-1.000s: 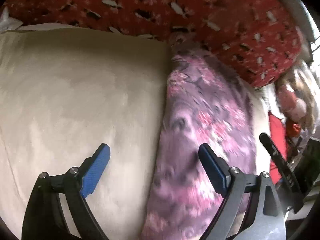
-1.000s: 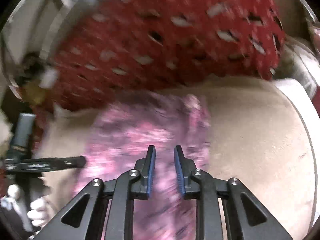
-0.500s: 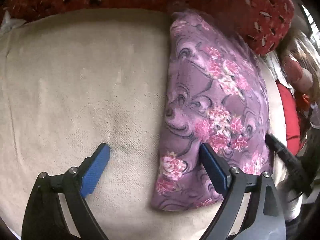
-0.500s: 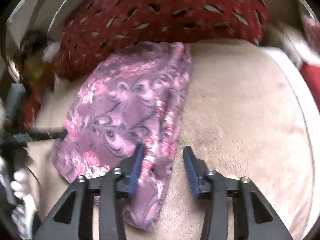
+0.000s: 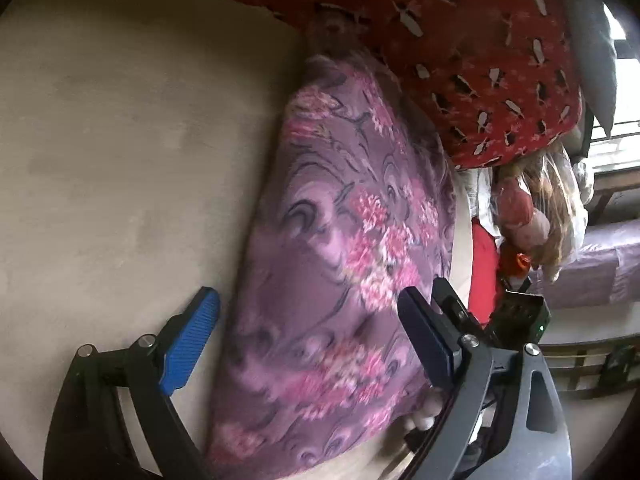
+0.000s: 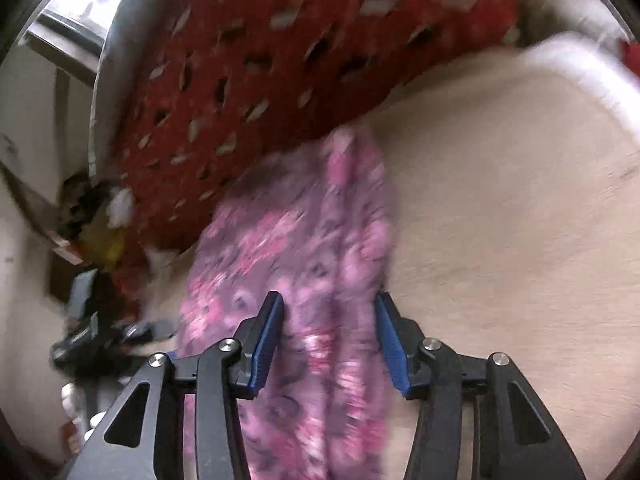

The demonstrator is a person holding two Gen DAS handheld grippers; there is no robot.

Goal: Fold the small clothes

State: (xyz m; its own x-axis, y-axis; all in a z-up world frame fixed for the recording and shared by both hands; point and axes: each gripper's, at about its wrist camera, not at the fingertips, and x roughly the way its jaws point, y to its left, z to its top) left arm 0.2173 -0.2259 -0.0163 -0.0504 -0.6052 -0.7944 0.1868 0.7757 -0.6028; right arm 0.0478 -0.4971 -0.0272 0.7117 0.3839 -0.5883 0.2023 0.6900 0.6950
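Observation:
A folded purple cloth with pink flowers (image 5: 344, 264) lies on a beige bed cover (image 5: 120, 168). My left gripper (image 5: 308, 312) is open wide just above the cloth's near part, one blue pad over the cover, the other over the cloth's right side. In the right wrist view the same cloth (image 6: 304, 240) runs lengthwise under my right gripper (image 6: 329, 304). Its jaws are opening, and a ridge of cloth lies between the pads, which do not press on it. The picture is blurred. The right gripper's black finger (image 5: 452, 304) shows behind my left one.
A red patterned blanket (image 5: 460, 52) is heaped along the far side, touching the cloth's far end. Past the bed's right edge are a red item (image 5: 484, 268), a doll in plastic (image 5: 532, 216) and a window. A white edge (image 6: 580, 68) borders the cover.
The right gripper's jaws have spread from nearly shut to well apart over the cloth. Both grippers have sunk closer to it, and the left one has shifted so its fingers straddle the cloth.

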